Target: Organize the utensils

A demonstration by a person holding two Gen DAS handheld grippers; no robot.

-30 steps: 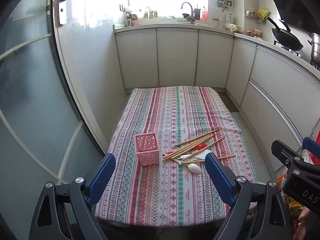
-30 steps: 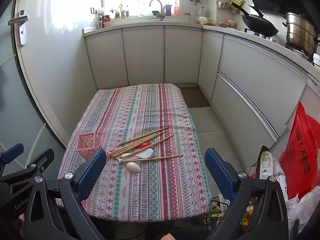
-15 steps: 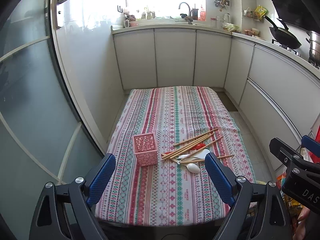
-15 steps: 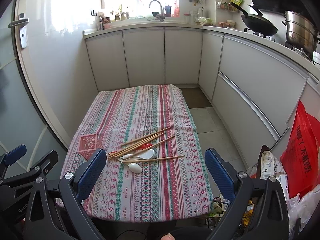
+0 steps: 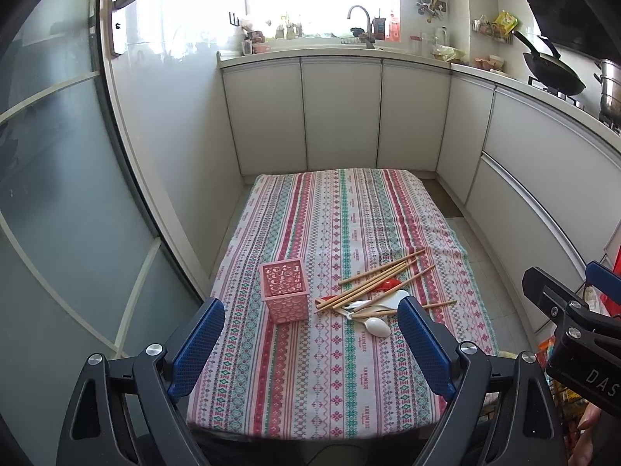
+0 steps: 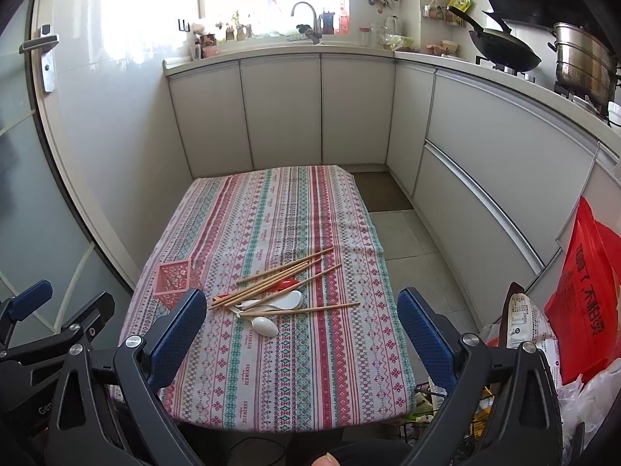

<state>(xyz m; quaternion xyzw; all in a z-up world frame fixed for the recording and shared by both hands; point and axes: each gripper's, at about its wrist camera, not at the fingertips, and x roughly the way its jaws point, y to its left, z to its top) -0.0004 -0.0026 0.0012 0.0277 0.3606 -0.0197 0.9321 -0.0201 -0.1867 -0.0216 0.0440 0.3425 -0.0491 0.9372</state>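
Observation:
A pink perforated utensil holder point(image 5: 284, 289) stands upright on the striped tablecloth point(image 5: 341, 217); it also shows in the right wrist view point(image 6: 173, 279). To its right lies a pile of wooden chopsticks point(image 5: 382, 277), white spoons point(image 5: 378, 326) and a red spoon point(image 5: 390, 283). The pile shows in the right wrist view too, with chopsticks point(image 6: 285, 275) and a white spoon point(image 6: 266, 326). My left gripper point(image 5: 310, 349) is open and empty, above the table's near edge. My right gripper point(image 6: 302, 341) is open and empty, near the same edge.
White kitchen cabinets point(image 5: 341, 112) run behind and along the right. A glass door point(image 5: 50, 178) is at the left. A red plastic bag point(image 6: 586, 303) and other bags sit on the floor at the right. A wok point(image 6: 500, 48) and steel pot point(image 6: 582, 64) stand on the counter.
Both grippers have risen and drawn back slightly, so the table sits a little lower and farther in view. Both stay open. The utensils have not moved.

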